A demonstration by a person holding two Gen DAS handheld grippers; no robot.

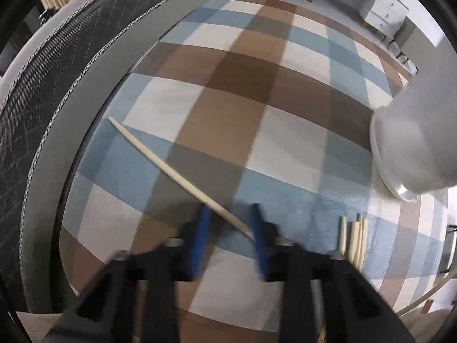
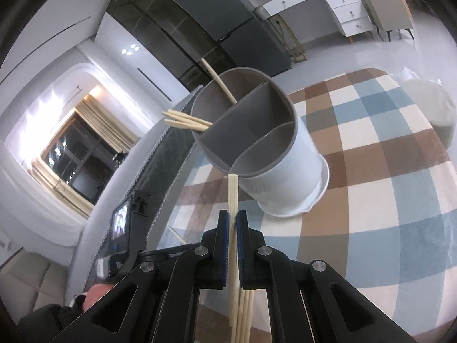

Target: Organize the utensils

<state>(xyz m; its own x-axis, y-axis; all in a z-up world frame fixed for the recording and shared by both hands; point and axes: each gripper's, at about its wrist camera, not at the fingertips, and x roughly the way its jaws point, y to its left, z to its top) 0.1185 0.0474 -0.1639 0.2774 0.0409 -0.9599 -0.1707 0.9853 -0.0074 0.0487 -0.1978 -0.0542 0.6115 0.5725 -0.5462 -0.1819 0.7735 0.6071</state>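
A pale wooden chopstick (image 1: 160,160) lies slantwise on the checked tablecloth (image 1: 257,100). Its near end passes between the blue fingers of my left gripper (image 1: 230,213), which points down at it, blurred, with a gap still showing between the jaws. Several more chopsticks (image 1: 354,240) lie to the right. The white utensil holder (image 1: 414,143) stands at the right edge. My right gripper (image 2: 232,214) is shut on upright chopsticks (image 2: 232,188) just in front of the holder (image 2: 288,171). It has grey dividers, and several chopsticks (image 2: 185,121) lean in its far compartment.
A dark quilted mattress edge (image 1: 42,100) curves along the table's left side. A white chest of drawers (image 1: 385,8) stands far back, and a pale round stool (image 2: 431,105) beyond the table. A person's hand (image 2: 97,294) holds the left gripper at lower left.
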